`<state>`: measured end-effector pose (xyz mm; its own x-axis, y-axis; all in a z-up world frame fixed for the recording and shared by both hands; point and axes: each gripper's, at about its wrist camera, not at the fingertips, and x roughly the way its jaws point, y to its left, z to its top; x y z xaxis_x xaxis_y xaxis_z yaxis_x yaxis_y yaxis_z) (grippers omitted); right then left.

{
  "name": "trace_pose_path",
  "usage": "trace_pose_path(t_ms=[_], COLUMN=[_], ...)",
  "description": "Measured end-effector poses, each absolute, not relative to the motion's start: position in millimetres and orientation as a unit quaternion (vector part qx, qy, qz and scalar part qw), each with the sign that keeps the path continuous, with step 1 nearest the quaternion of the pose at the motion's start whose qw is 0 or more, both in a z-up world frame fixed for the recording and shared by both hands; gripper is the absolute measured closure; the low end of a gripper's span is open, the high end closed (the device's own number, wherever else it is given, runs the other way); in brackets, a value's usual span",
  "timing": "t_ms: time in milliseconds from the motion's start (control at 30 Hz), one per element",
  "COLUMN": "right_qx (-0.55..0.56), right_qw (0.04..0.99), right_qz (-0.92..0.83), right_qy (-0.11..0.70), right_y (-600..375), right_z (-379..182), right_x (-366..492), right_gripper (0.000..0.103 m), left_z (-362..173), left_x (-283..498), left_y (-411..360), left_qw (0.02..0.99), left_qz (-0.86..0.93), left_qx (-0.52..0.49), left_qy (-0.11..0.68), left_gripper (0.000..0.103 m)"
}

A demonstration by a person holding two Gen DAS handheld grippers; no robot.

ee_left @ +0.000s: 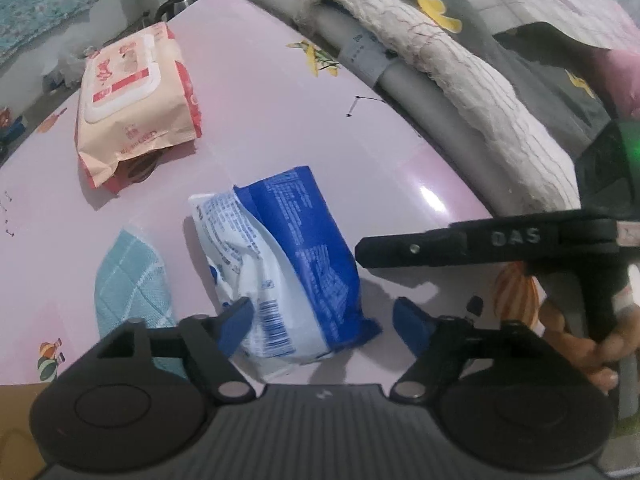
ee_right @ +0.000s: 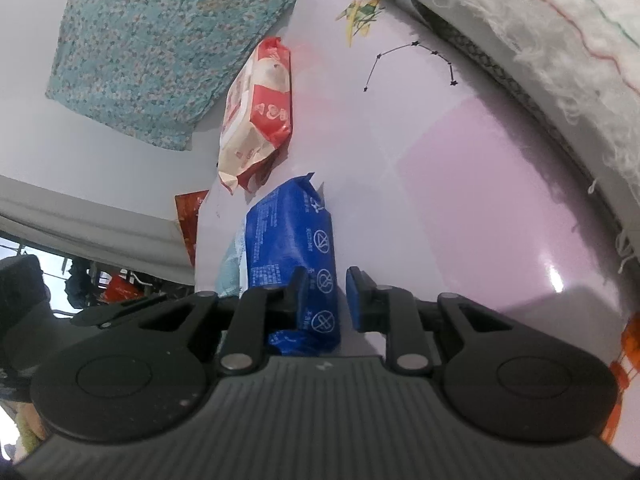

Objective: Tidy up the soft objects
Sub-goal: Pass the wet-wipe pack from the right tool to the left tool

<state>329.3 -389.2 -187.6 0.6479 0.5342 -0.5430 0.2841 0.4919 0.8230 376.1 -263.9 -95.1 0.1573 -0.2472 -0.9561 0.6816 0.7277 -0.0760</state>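
Observation:
A blue and white tissue pack (ee_left: 288, 264) lies on the pink table (ee_left: 280, 100). My left gripper (ee_left: 324, 324) is open, its blue fingertips on either side of the pack's near end, the left one touching it. My right gripper (ee_right: 330, 298) is open around the same pack's blue end (ee_right: 296, 248); its black finger (ee_left: 460, 246) reaches in from the right in the left wrist view. A red and cream wipes pack (ee_left: 136, 96) lies farther back, also in the right wrist view (ee_right: 260, 112). A light blue checked cloth (ee_left: 128, 280) lies left of the tissue pack.
A bed with a white knit blanket (ee_left: 460, 92) and grey bedding (ee_left: 540, 40) runs along the table's far right edge. A kettle (ee_left: 176, 0) and white appliance stand beyond the table's back. A patterned teal cloth (ee_right: 160, 40) hangs on the wall.

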Motion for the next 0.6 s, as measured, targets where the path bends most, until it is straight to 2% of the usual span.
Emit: trace_pose_path(t_ms=[133,300,433,600], right_qx=[0.497,0.495,0.507,0.520], right_qw=[0.756,0.751,0.747,0.741], right_qz=[0.089,0.096,0.102,0.108], right_qy=[0.417,0.426,0.418,0.410], right_y=[-387,-381,-384,-391], right_z=[-189,-191,-189,-188], right_x=[336,344,342,338], right_gripper=[0.075,0.072,0.062,0.055], left_z=[-103,-107,-101,-97], left_x=[379,380,382,385], left_y=[-271,-278,-274,-270], left_qw=[0.733,0.732,0.739,0.748], left_qz=[-0.300,-0.278,-0.270,-0.268], left_qx=[0.203,0.230,0.224,0.245], left_qy=[0.576,0.578,0.575,0.556], left_gripper=[0.009,0.009,0.009,0.006])
